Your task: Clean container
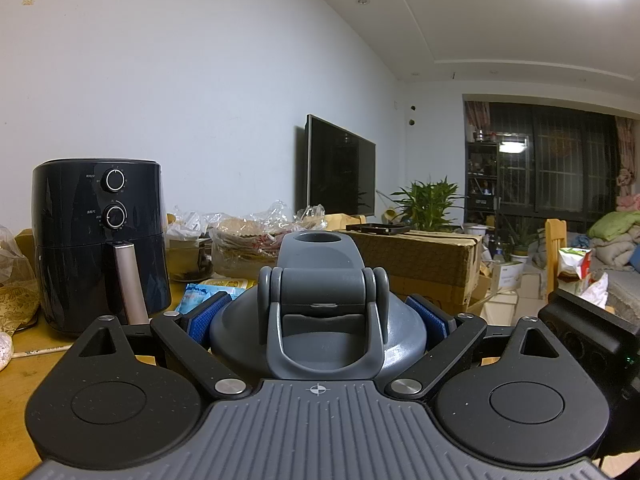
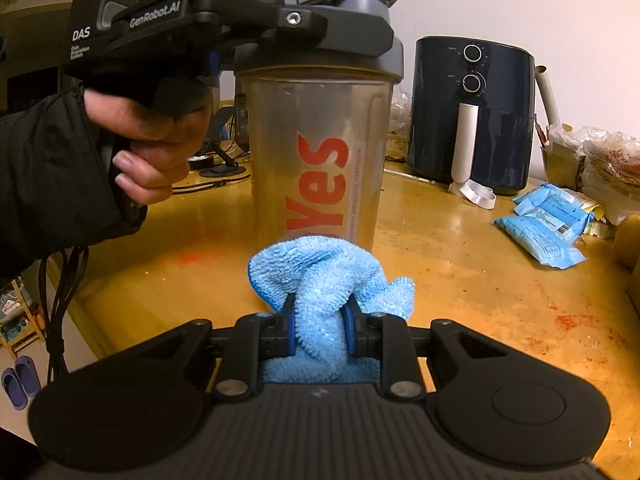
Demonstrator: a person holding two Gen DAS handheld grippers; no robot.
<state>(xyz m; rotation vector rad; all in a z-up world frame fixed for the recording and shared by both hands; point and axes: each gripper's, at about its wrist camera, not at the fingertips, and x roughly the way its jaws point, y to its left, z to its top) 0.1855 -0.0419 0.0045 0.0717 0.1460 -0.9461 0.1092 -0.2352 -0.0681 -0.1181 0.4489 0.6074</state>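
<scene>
A clear shaker bottle (image 2: 320, 152) with red "Yes" lettering stands upright on the yellow table (image 2: 460, 280). Its grey flip-cap lid (image 1: 320, 296) fills the middle of the left wrist view, and my left gripper (image 1: 318, 320) is shut on it, blue pads (image 1: 204, 318) pressing both sides. From the right wrist view, the left gripper (image 2: 352, 24) clamps the lid from the left, with a person's hand (image 2: 148, 148) on its handle. My right gripper (image 2: 320, 324) is shut on a bunched light blue microfibre cloth (image 2: 320, 272). The cloth sits low in front of the bottle's base; contact is unclear.
A dark air fryer (image 2: 472, 116) stands behind the bottle on the right. Blue wrapped packets (image 2: 540, 224) and plastic food bags (image 2: 608, 160) lie at the right. A cardboard box (image 1: 424, 264) is beyond the lid. Cables (image 2: 60, 280) hang off the table's left edge.
</scene>
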